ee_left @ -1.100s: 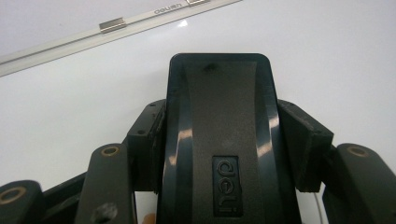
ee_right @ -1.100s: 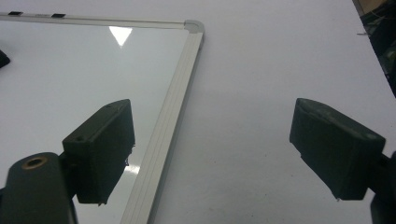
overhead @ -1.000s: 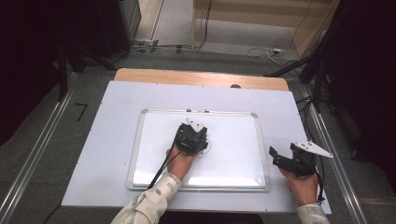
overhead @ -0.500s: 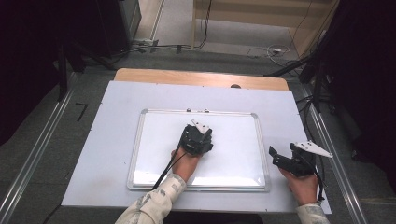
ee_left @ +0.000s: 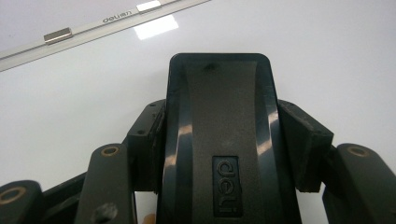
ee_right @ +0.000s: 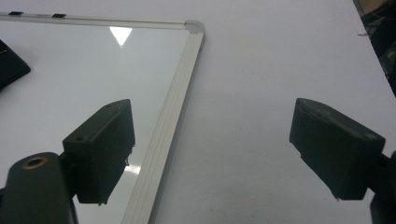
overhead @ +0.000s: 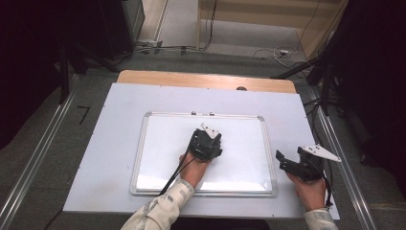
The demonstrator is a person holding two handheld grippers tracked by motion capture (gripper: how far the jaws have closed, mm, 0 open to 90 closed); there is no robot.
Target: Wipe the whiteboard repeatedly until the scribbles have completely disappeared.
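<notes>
A white-surfaced whiteboard (overhead: pixel 160 143) with a silver frame lies flat in the middle of the table. My left gripper (overhead: pixel 207 143) rests on its centre, shut on a black board eraser (ee_left: pixel 219 140) marked "deli". Both pads press the eraser's sides and its base lies against the board (ee_left: pixel 303 46). My right gripper (overhead: pixel 288 166) hovers just off the board's right edge, near the front corner. In the right gripper view its jaws (ee_right: pixel 219 149) stand open and hold nothing, one above the board's frame (ee_right: pixel 180 84) and one above the table.
A white sheet (overhead: pixel 110 120) covers the table, and a wooden strip (overhead: pixel 206 79) shows along the far edge. Two small clips (overhead: pixel 201 113) sit on the board's top frame. Metal rails (overhead: pixel 38 158) and floor cables flank the table.
The left gripper has slid the eraser a little to the right across the board. The right gripper has stayed put.
</notes>
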